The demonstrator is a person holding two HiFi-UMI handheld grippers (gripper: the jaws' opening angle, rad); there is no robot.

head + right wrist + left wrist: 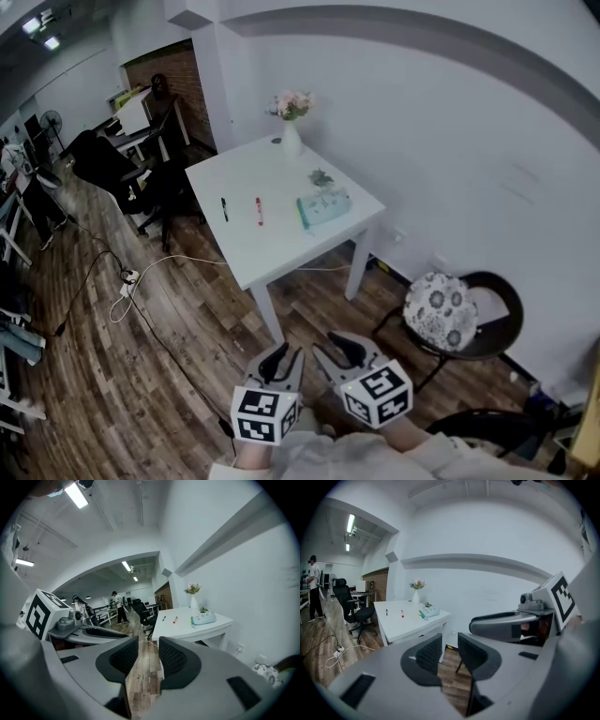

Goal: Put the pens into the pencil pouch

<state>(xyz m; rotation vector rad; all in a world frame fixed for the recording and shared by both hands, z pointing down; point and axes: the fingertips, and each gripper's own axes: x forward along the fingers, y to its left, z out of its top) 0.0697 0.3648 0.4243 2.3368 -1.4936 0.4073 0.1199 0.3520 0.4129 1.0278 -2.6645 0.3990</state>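
A white table point(281, 246) stands some way ahead of me. On it lie a black pen point(224, 208), a red pen point(259, 211) and a pale blue-green pencil pouch point(323, 207). My left gripper point(287, 357) and right gripper point(336, 349) hang side by side over the wooden floor, well short of the table. Each has a clear gap between its jaws and nothing in it. The left gripper view shows the black pen point(386, 612), red pen point(402, 614) and pouch point(429, 613) far off. The right gripper view shows the pouch point(204, 618) and red pen point(175, 619).
A vase of pink flowers point(292, 131) and a small plant point(321, 177) sit at the table's far end. A black chair with a floral cushion point(441, 305) stands right of the table, an office chair point(155, 192) to its left. Cables and a power strip point(127, 279) lie on the floor.
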